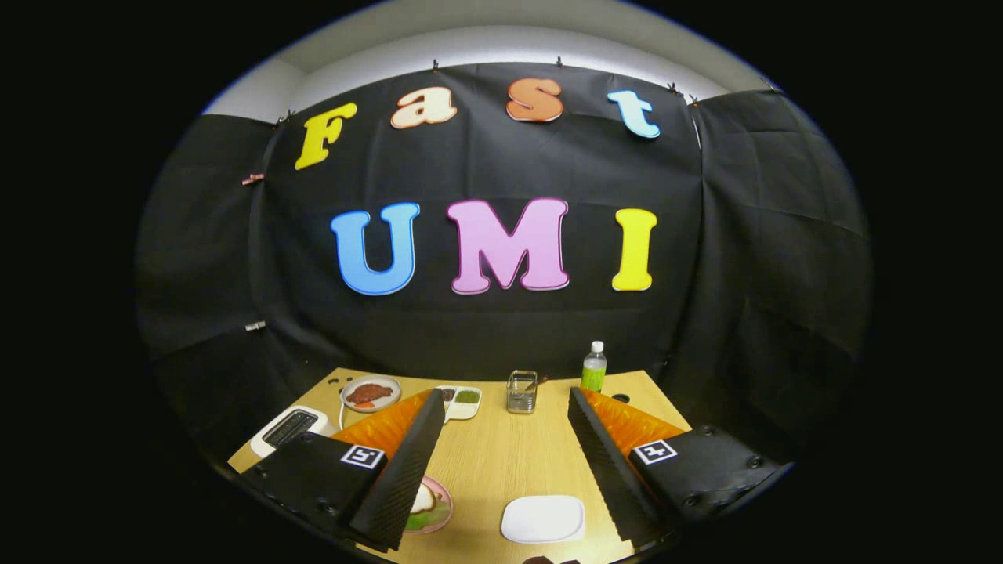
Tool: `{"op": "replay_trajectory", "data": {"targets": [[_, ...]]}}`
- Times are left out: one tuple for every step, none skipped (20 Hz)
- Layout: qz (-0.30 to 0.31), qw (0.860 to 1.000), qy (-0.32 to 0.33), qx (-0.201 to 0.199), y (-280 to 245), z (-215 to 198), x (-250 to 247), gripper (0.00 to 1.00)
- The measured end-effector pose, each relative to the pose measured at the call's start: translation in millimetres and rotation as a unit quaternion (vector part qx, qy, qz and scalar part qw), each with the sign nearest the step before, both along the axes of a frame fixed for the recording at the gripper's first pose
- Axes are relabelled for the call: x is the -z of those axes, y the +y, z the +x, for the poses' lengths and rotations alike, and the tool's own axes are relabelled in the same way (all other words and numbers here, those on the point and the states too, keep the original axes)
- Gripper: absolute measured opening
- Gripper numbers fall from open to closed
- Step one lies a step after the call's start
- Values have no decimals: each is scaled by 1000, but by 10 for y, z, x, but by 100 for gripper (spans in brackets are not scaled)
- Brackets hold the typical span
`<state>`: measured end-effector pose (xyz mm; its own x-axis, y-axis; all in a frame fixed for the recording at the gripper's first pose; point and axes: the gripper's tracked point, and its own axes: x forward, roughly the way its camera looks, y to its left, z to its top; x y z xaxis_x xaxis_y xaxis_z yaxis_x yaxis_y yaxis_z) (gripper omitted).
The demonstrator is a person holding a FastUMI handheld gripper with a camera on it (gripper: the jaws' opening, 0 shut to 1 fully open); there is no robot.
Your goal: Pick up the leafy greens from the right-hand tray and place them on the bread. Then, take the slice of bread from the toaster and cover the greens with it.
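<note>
On the left of the light wooden table [501, 462], a white slotted toaster [288, 429] lies beside the left finger; whether a slice sits in it is too small to tell. Behind it rests a round plate of reddish-brown food [370, 393], then a white divided dish with a green portion [464, 399]. Partly hidden by the left finger, a pink-rimmed plate [431, 507] holds something pale on green leaves, perhaps greens already on bread. The gripper [513, 482] hovers above the table, fingers spread wide and empty. Between them lie a clear glass jar [521, 391] and a blank white rectangular plate [543, 518]; a green bottle [594, 368] stands farther right. That would fit greens already placed, yet it is unsure.
</note>
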<state>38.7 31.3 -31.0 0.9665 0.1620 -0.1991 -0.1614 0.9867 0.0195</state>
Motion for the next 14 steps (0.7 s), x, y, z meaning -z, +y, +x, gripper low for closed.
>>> {"op": "replay_trajectory", "data": {"targets": [[-5, 1000, -7, -2, -87, -58, -20, 99], [-10, 1000, -18, -5, -151, -129, -39, 99], [-14, 1000, -21, -9, -225, -184, -37, 99], [-14, 1000, -15, -16, -276, -265, 9, 99], [-9, 1000, -5, -26, -299, -335, 60, 99], [-3, 999, -2, -36, -312, -370, 89, 99], [2, 999, 3, -41, -330, -384, 130, 99], [5, 999, 9, -49, -343, -403, 187, 99], [5, 998, 16, -58, -336, -410, 227, 99], [5, 998, 17, -63, -344, -393, 237, 99], [5, 998, 15, -66, -356, -374, 228, 99], [5, 997, 14, -70, -353, -365, 225, 99], [5, 997, 14, -74, -349, -373, 231, 99], [4, 997, 16, -77, -342, -385, 253, 99]]}}
